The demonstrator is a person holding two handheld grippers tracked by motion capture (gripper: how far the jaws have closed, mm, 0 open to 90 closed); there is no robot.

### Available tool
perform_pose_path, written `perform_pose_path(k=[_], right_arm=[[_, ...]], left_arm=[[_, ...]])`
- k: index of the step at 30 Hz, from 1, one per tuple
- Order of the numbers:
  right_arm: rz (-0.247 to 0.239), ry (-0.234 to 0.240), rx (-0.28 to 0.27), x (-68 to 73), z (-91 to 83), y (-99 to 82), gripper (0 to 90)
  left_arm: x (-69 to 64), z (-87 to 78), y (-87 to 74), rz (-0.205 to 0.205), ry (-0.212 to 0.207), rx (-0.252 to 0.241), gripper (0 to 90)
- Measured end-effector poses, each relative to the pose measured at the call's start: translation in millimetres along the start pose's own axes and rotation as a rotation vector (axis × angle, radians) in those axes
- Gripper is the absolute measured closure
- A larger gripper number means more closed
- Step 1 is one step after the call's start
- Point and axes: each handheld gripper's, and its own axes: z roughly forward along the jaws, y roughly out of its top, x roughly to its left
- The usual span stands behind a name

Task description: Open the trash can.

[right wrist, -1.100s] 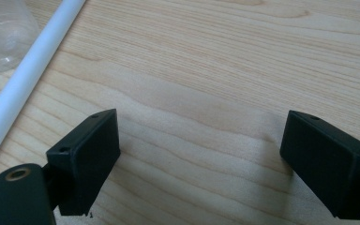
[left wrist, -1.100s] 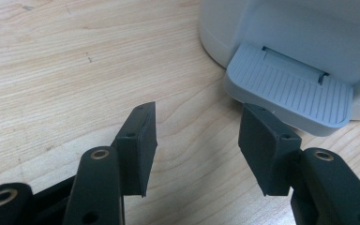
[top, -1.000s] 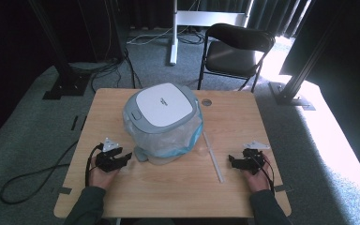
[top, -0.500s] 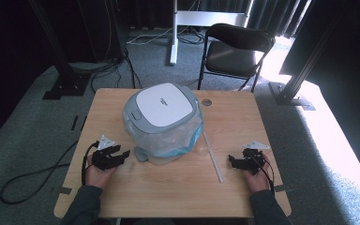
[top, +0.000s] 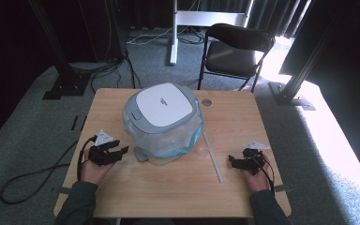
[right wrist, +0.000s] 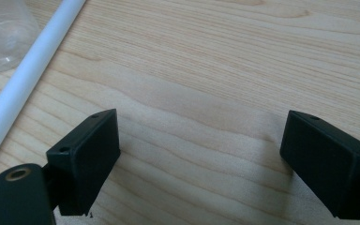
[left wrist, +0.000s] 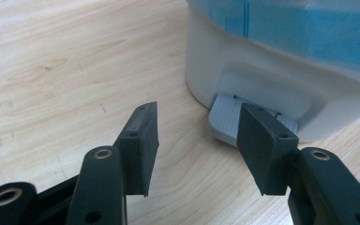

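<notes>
Left hand-held gripper [left wrist: 194,140] open, jaws empty, near pedal [left wrist: 243,123] of bagged pedal bin [top: 163,119]. Right hand-held gripper [right wrist: 201,154] open, empty, over bare bench [top: 168,187] beside white rod [top: 213,157].

Wooden table [top: 178,187] bears bagged bin [top: 163,119], white rod [top: 213,151].

This looks like a recording studio or lab set-up rather than a home. A plain wooden table [top: 168,187] stands on grey carpet [top: 23,140], ringed by black curtains [top: 9,37] and metal stand legs [top: 63,70]. Cables [top: 117,65] trail over the floor, and a black folding chair [top: 236,51] waits behind.
</notes>
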Motion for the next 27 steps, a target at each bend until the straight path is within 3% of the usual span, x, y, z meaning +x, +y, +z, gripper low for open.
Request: perform_pose_path(k=[14, 27], right_arm=[[-0.001, 0.001, -0.001, -0.1, 0.0, -0.1, 11.6], [-0.002, 0.001, -0.001, -0.1, -0.1, -0.2, 11.6]], left_arm=[[8.7, -9.5, 23.9, 0.024, -0.022, -0.035, 48.7], [9.2, -15.4, 51.3, 0.082, -0.028, -0.018, 48.7]])
